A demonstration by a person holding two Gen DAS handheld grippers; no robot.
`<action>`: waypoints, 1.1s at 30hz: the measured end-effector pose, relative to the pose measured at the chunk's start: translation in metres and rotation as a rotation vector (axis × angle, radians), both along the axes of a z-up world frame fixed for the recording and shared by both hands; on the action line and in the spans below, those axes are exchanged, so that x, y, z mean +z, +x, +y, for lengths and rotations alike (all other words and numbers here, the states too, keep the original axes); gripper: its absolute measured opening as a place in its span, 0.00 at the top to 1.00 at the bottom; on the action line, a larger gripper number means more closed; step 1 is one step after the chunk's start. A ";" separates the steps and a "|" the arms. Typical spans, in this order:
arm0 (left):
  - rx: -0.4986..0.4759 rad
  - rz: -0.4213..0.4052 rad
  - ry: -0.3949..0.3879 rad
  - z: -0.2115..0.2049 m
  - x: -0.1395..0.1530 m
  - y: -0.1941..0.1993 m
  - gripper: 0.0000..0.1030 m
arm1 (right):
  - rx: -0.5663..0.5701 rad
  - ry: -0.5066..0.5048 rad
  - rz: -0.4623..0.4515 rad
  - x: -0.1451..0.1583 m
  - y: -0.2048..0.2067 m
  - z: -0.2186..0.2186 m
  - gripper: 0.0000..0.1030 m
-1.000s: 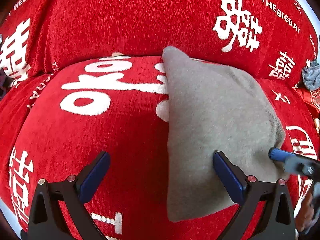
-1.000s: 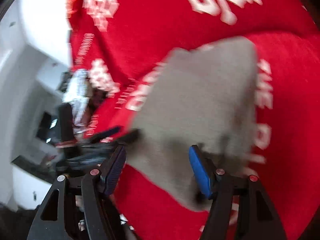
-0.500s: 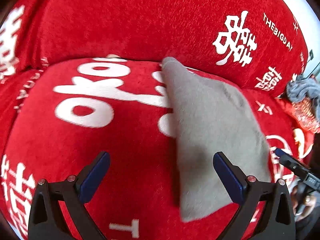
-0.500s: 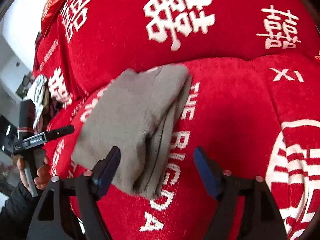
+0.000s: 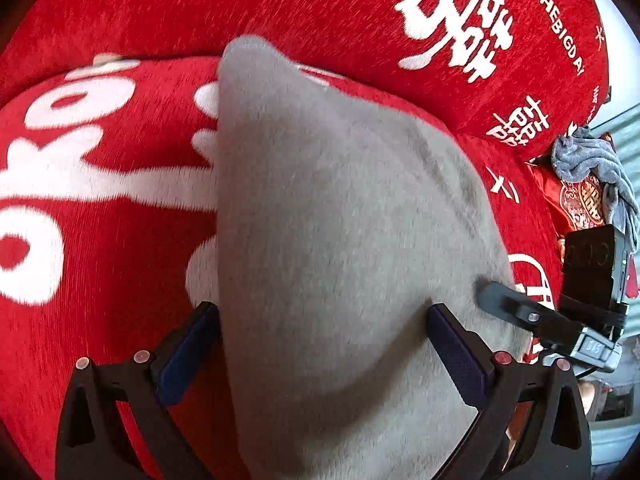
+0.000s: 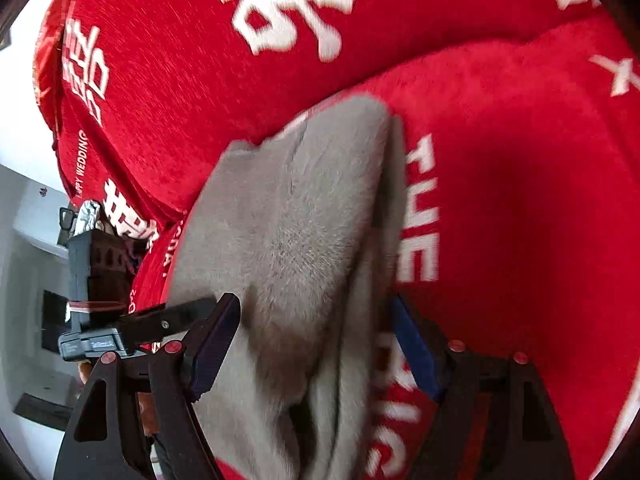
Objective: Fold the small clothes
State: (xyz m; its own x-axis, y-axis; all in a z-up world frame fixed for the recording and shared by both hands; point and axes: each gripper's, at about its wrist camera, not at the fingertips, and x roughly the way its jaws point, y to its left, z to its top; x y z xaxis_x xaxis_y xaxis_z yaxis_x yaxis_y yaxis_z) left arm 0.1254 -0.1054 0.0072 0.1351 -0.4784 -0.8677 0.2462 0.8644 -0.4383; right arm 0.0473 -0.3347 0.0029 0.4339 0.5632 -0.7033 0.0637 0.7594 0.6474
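Observation:
A folded grey garment point(image 5: 340, 240) lies on the red sofa seat point(image 5: 100, 280). My left gripper point(image 5: 320, 310) is open and low over the garment's near end, one finger at its left edge and the other on its right part. My right gripper point(image 6: 312, 304) is also open, with the stacked right edge of the grey garment point(image 6: 296, 220) lying between its fingers. Neither pair of pads presses the cloth. Each gripper shows in the other's view: the right gripper point(image 5: 500, 302) touches the garment's right edge, and the left gripper point(image 6: 176, 316) sits at its left.
The sofa back point(image 5: 280, 8) rises just behind the garment, in the same red cover with white characters. A crumpled blue-grey cloth point(image 5: 584, 160) rests on a red packet point(image 5: 576, 204) at the far right. A white wall point(image 6: 24, 240) and a dark box point(image 6: 104, 264) lie beyond the sofa's left end.
Both grippers have come down closer to the garment. The left one moved right and now straddles its near end. The right gripper's fingers stand wider apart than a second ago.

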 end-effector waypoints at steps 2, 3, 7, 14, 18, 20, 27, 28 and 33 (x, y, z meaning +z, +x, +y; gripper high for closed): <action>-0.032 -0.012 -0.011 -0.005 0.003 -0.001 0.27 | 0.017 -0.016 0.004 -0.003 0.010 0.010 0.39; -0.032 -0.020 0.003 -0.007 0.004 0.000 0.30 | 0.025 -0.025 0.004 -0.003 0.012 0.014 0.47; -0.041 -0.095 0.034 -0.009 0.018 -0.008 0.51 | 0.049 -0.092 -0.043 0.009 0.010 0.029 0.57; -0.062 -0.219 0.134 -0.017 0.038 -0.032 0.54 | 0.063 -0.175 -0.106 0.042 -0.008 0.048 0.59; -0.065 -0.264 0.147 -0.011 0.049 -0.050 0.54 | 0.076 -0.199 -0.134 0.059 -0.021 0.061 0.59; -0.055 -0.275 0.135 -0.003 0.056 -0.060 0.54 | 0.083 -0.198 -0.149 0.066 -0.030 0.066 0.59; -0.038 -0.319 0.145 0.022 0.071 -0.097 0.54 | 0.109 -0.217 -0.190 0.080 -0.061 0.085 0.59; -0.035 -0.323 0.145 0.027 0.072 -0.102 0.54 | 0.112 -0.219 -0.195 0.081 -0.066 0.089 0.59; -0.022 -0.331 0.145 0.042 0.074 -0.123 0.54 | 0.120 -0.220 -0.203 0.084 -0.084 0.107 0.59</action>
State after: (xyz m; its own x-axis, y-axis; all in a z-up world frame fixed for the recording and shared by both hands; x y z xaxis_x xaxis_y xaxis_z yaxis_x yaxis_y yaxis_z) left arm 0.0028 -0.0634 0.0813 0.4109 -0.3594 -0.8378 0.3736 0.9047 -0.2048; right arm -0.0363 -0.2281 0.0867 0.5173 0.4628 -0.7198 -0.1485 0.8769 0.4572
